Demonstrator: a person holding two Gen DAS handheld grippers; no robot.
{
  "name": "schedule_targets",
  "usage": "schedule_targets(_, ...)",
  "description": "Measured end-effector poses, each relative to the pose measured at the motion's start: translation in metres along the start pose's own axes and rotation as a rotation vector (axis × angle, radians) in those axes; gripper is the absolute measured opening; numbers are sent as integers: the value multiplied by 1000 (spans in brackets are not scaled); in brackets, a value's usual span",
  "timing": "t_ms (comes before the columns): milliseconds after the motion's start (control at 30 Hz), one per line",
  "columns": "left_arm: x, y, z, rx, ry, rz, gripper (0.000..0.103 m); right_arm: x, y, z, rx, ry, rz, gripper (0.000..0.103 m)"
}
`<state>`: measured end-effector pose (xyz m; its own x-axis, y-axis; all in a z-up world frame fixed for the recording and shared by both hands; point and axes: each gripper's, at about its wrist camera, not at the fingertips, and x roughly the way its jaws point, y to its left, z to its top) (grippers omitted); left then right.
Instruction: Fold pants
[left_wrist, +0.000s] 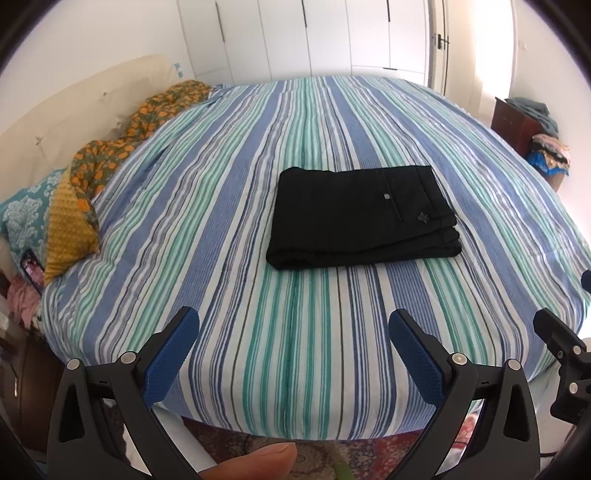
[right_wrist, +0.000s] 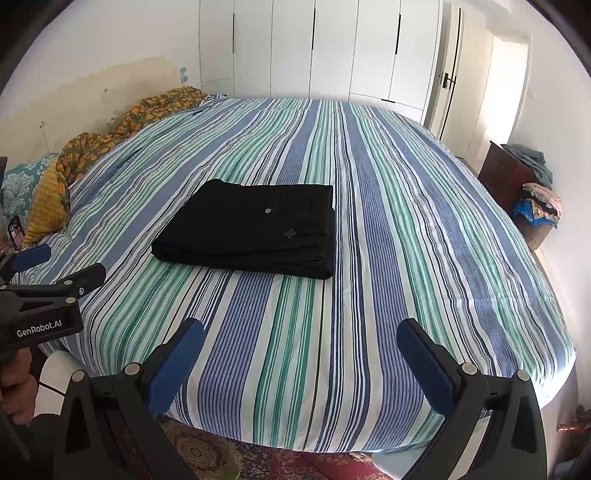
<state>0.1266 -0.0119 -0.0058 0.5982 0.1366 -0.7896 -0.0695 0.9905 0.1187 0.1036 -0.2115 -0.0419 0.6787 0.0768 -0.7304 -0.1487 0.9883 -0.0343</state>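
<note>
Black pants (left_wrist: 360, 216) lie folded into a flat rectangle on the striped bed (left_wrist: 229, 229), a button and a small emblem on top. They also show in the right wrist view (right_wrist: 247, 229), left of centre. My left gripper (left_wrist: 293, 325) is open and empty, held over the bed's near edge, well short of the pants. My right gripper (right_wrist: 301, 339) is open and empty too, over the near edge, to the right of the pants. The left gripper's body shows at the left edge of the right wrist view (right_wrist: 40, 295).
Pillows and a crumpled orange-patterned blanket (left_wrist: 122, 140) lie along the headboard on the left. A dark wooden cabinet (right_wrist: 506, 184) with piled clothes stands at the right. White wardrobes (right_wrist: 314, 51) line the far wall. A patterned rug (right_wrist: 229, 458) lies below the bed's near edge.
</note>
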Motion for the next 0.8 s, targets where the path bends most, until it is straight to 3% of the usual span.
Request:
schedule_targets(300, 0, 0, -6, 11, 55, -24, 102, 1, 1, 0, -5, -5, -13, 103)
schedule_targets(800, 1, 12, -12, -19, 79, -26, 102, 4, 8, -2, -20, 12, -10, 103)
